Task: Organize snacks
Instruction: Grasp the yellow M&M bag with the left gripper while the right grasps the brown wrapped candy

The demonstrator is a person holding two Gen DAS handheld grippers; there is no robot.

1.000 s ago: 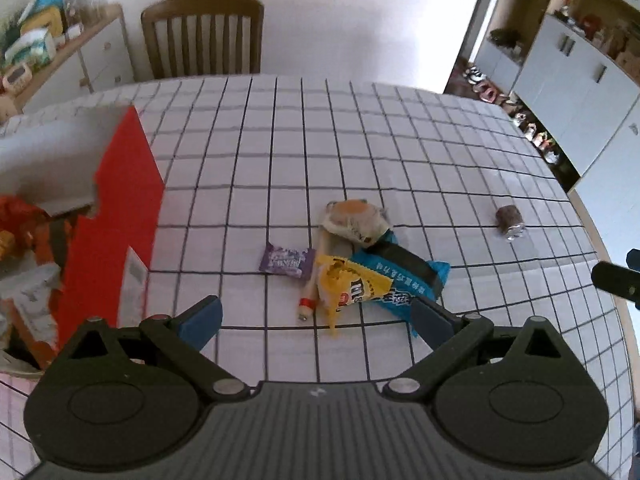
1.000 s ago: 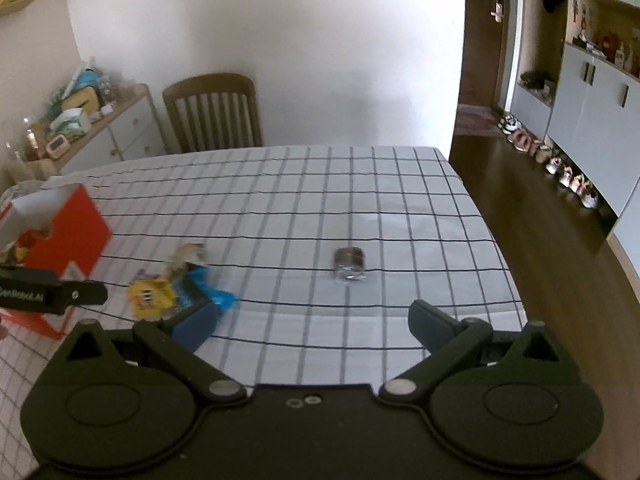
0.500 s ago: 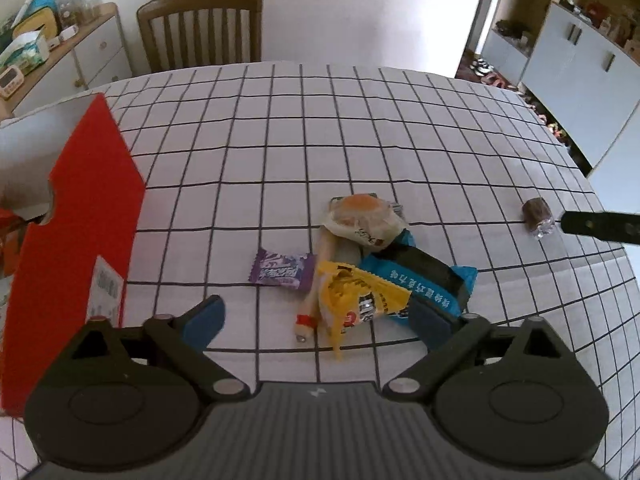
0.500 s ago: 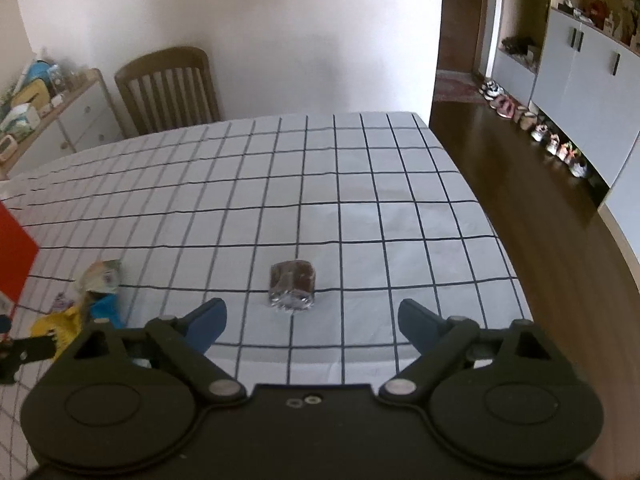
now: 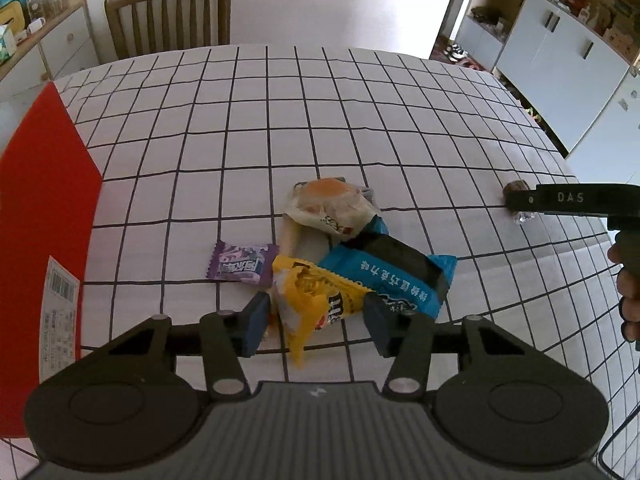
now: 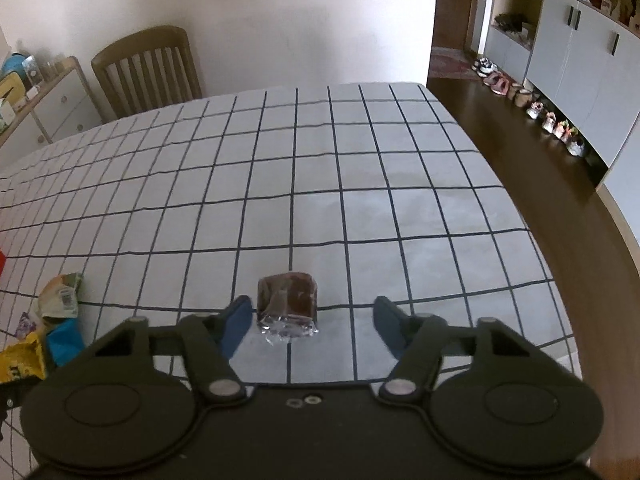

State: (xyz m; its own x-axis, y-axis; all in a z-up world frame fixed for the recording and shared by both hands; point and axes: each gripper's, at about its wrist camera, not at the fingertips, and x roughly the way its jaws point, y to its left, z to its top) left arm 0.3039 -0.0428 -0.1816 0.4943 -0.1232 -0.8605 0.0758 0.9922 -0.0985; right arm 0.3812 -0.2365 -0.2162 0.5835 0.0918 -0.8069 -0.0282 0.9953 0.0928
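Both tools are pointed steeply down at the checked desk (image 5: 320, 120), and the jaws of each are closing. Between the blue pads of the left tool (image 5: 316, 320) the crumpled end of a yellow candy bag (image 5: 316, 300) is seen; the left pad appears to be at the wrapper's edge, while the right pad is still clear of it, so no firm grip is shown. Just beyond the yellow bag, a blue wrapped bar (image 5: 396, 276) is laid partly under it, a purple sweet (image 5: 240, 266) is placed to its left, and a wrapped bun (image 5: 328, 208) is found farther back, resting on the pile. Left of the pile a red box (image 5: 44, 216) is stood. Well to the right of the yellow bag, a small brown foil-wrapped cake (image 6: 287, 306) is set alone on the desk, between the pads of the right tool (image 6: 310, 326); the left pad is just beside it and the right pad is well apart, so nothing is gripped.
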